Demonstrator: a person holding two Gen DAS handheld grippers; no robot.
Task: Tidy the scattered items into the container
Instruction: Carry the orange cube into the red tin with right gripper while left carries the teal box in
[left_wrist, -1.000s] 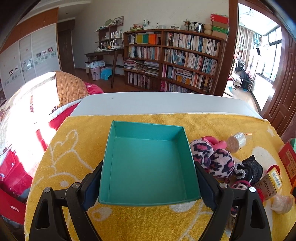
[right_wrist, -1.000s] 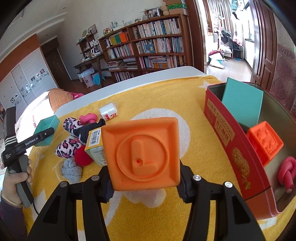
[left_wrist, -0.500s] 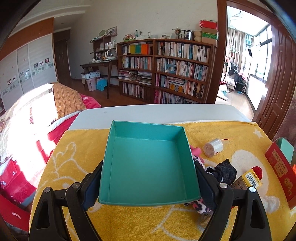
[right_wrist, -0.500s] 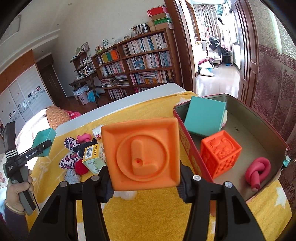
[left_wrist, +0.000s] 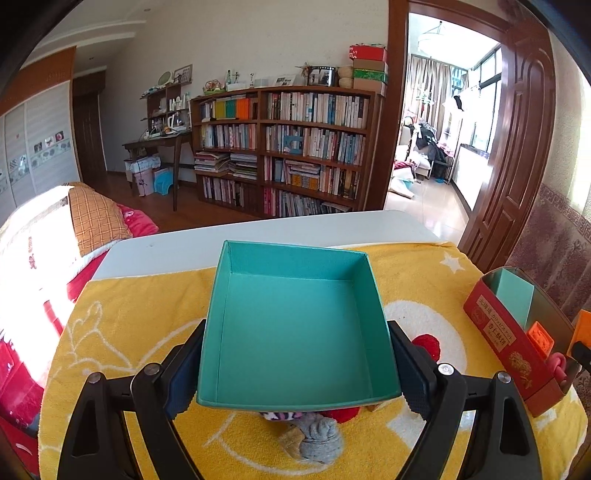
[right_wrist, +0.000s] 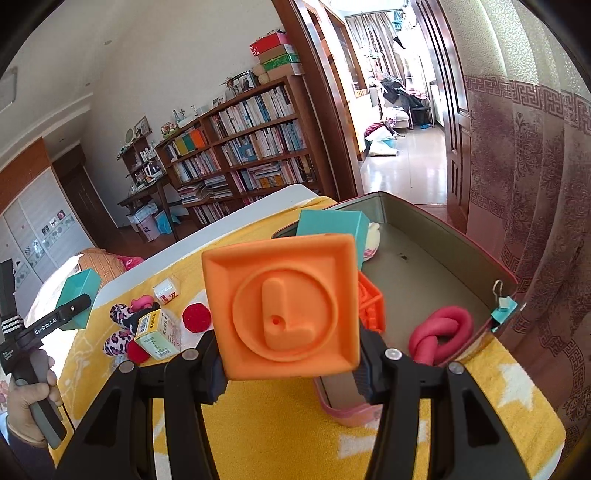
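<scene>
- Both grippers have swung toward the tin since a second ago: from the right wrist the tin now lies straight ahead and just below the block, where before it sat off to the right, and from the left wrist the heap of socks has slipped under the tray while the tin has come into view ahead to the right.
- Right gripper (right_wrist: 291, 373) is clenched on the orange block (right_wrist: 284, 306), pads pressing its two side faces, so the raised square face with its ring and "L" stays turned to the camera.
- That block is nearly a cube, so it has no real long axis; it is tilted a little, its top edge dropping toward the left.
- It hangs over the near rim of the tin (right_wrist: 443, 236) — held high, I judge, so it clears the wall before being let go.
- Inside the tin, beyond the block: a teal box (right_wrist: 332, 229), a smaller orange cube (right_wrist: 371, 304) and a pink knot (right_wrist: 441, 328).
- Left gripper (left_wrist: 295, 373) grasps the teal tray (left_wrist: 295, 325) by its two side walls, open side up and level — a hold that keeps it from tipping.
- Its longer side runs straight ahead, away from the fingers.
- Below its near edge lies a grey sock (left_wrist: 314, 439) on the yellow towel (left_wrist: 147, 302).
</scene>
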